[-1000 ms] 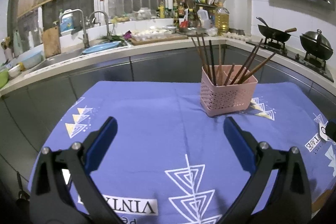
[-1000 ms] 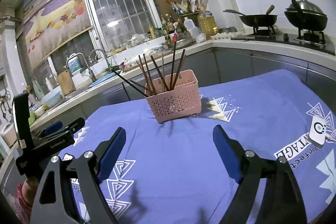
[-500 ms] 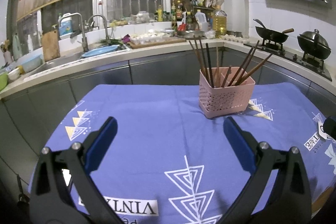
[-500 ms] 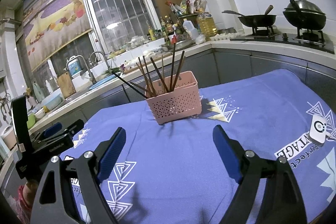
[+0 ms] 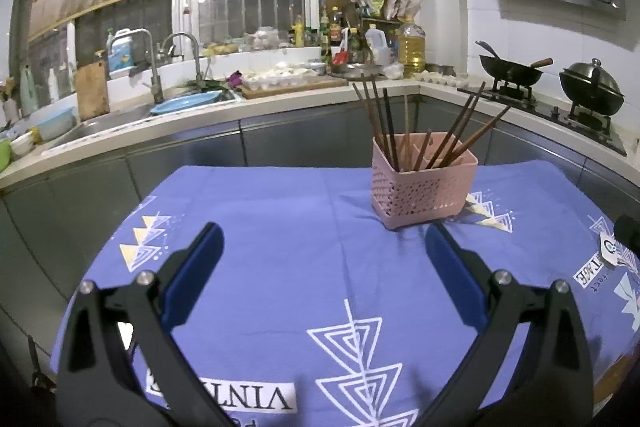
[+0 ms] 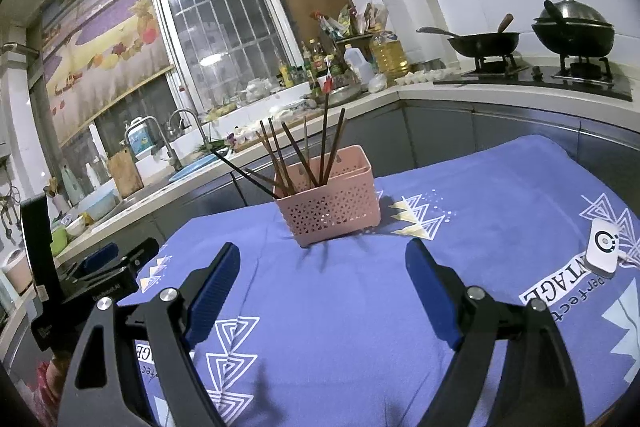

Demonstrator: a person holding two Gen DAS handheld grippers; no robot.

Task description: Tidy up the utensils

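Note:
A pink perforated basket stands on the blue patterned tablecloth. Several dark chopsticks lean inside it at different angles. My left gripper hovers over the cloth, short of the basket and to its left, open with nothing between its blue pads. My right gripper is open too, empty, with the basket straight ahead. In the right wrist view the left gripper's black body sits at the far left.
A small white device lies on the cloth at the right edge. Behind the table runs a kitchen counter with a sink, taps and bottles. A wok and a lidded pot sit on the stove at right.

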